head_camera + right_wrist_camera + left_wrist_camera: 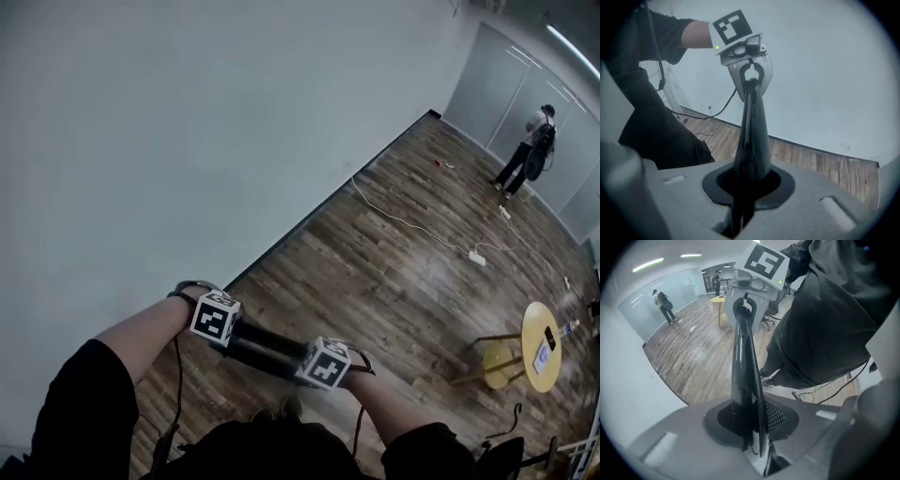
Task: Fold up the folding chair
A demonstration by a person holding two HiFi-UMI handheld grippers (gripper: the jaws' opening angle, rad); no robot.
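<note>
The folding chair shows only as a glossy black panel edge (267,352) held level in front of my body, above the wooden floor. My left gripper (223,333) is shut on its left end and my right gripper (314,367) is shut on its right end. In the left gripper view the black edge (743,371) runs from my jaws (752,427) up to the right gripper (750,287). The right gripper view mirrors this: the panel (752,136) rises from my jaws (745,183) to the left gripper (750,70). The rest of the chair is hidden by my body.
A pale wall (187,141) stands close on the left. A white cable and power strip (477,258) lie across the wood floor. At the right stand a round yellow table (542,345) and a stool (502,361). A person (525,155) stands far off by glass doors.
</note>
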